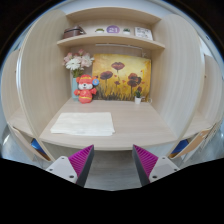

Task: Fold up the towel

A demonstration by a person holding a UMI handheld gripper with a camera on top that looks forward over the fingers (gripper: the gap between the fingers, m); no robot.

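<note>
Currently: gripper (pixel 113 163) fingers wide apart, holding nothing, short of the flat pale rectangular cloth towel (pixel 82 123) on the wooden counter (pixel 140 132).
Judged soft, light, limp: pinch 1 near corner.

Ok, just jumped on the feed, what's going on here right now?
A person is holding the gripper in front of a desk alcove, fingers open and holding nothing. The towel lies flat on the desk, beyond the fingers and untouched, so no fold has begun. Behind it stand an orange toy figure, a vase of flowers and a floral picture against the back wall. A shelf above holds a few small items.
</note>
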